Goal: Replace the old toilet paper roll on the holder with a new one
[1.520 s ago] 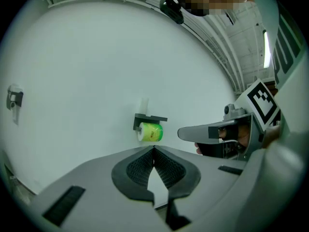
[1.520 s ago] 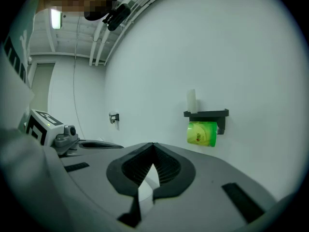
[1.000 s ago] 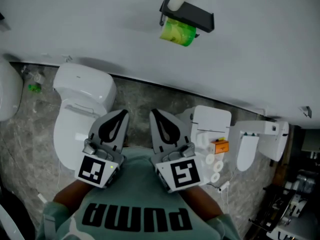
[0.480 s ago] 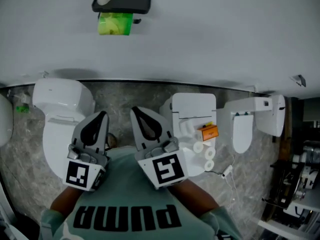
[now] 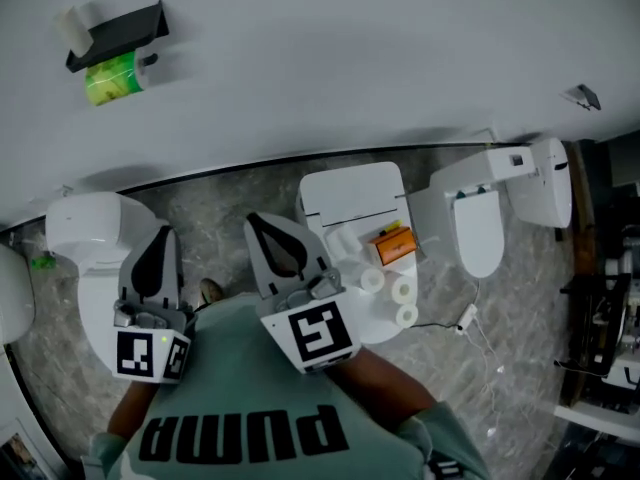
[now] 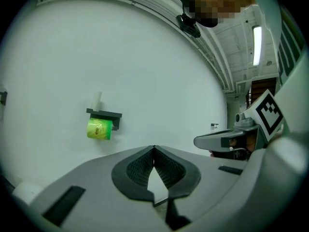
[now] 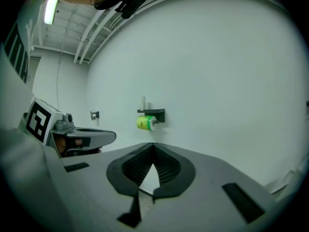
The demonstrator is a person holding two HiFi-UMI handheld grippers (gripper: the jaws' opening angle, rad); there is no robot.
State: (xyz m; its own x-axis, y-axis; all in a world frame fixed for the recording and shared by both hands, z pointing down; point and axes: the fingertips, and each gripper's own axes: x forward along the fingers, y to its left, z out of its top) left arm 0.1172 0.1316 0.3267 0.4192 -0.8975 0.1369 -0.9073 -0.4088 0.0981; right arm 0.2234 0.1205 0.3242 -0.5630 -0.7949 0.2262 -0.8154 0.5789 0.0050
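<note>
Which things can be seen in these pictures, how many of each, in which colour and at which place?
holder: one, black, on the wall, upper left
green-wrapped roll: one, green, hanging under the holder
white tube: one, white, on top of the holder
toilets: three, white, along the wall on the grey floor
white rolls: three, white, on the middle toilet
orange box: one, orange, beside the white rolls
cable: one, white, on the floor right of the middle toilet
shirt: one, green, bottom
left gripper: one, grey, fingers together, empty
right gripper: one, grey, fingers together, empty
</note>
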